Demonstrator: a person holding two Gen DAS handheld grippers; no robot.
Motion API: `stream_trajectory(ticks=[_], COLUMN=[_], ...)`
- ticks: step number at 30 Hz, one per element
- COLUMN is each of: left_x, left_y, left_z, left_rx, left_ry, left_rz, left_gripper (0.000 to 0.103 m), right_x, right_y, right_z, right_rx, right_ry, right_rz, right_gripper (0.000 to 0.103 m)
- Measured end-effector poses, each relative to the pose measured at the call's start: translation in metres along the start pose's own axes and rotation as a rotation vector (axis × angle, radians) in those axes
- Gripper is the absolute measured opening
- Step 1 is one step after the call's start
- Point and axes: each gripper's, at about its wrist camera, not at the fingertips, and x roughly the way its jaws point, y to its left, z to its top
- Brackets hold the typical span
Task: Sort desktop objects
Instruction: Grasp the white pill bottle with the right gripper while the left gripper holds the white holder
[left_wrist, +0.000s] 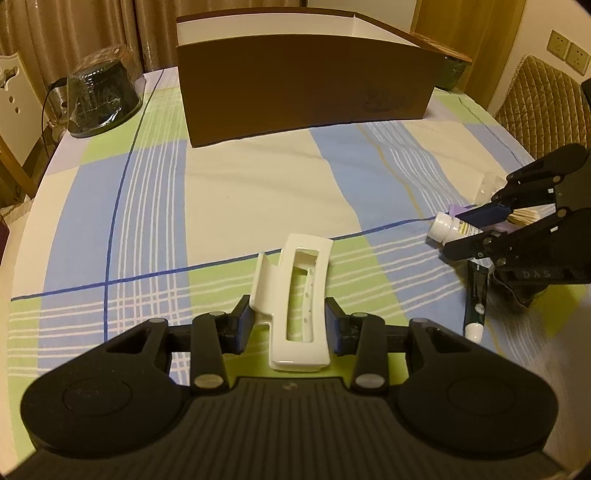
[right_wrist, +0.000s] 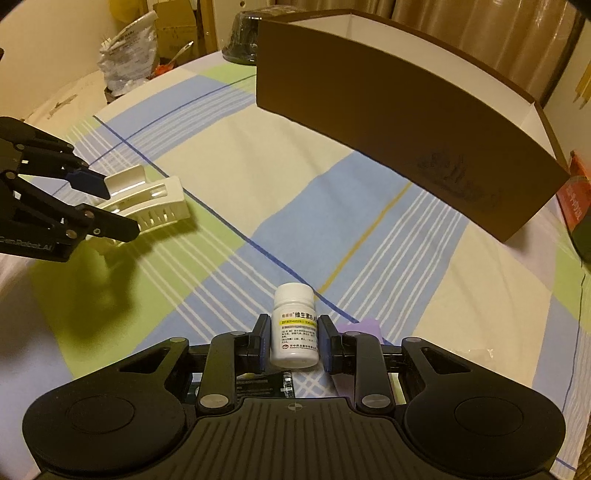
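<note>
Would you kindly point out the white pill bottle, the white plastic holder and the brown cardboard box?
white pill bottle (right_wrist: 294, 332): right wrist view, on its label.
white plastic holder (left_wrist: 295, 347): left wrist view, on its near end.
brown cardboard box (left_wrist: 303, 81): left wrist view, on its front wall.

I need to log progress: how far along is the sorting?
Nothing shows as sorted yet; the inside of the brown box is out of sight. In hand: the left gripper straddles the white plastic holder, and the right gripper straddles the white pill bottle. Left: the dark tube lies on the cloth.
</note>
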Motion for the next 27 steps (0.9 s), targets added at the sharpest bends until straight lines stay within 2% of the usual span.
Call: stream_trajectory(ticks=[27], left_x=[-0.025], left_y=[-0.001], left_z=[0.003], left_rx=[0.015], left_ry=[-0.033], left_rz=[0.004], left_gripper=[0.035], right_x=[-0.039], right_y=[0.007], right_z=[0.007], right_rx=[0.026], right_ry=[-0.059], right_rz=[-0.035], right_gripper=[0.026])
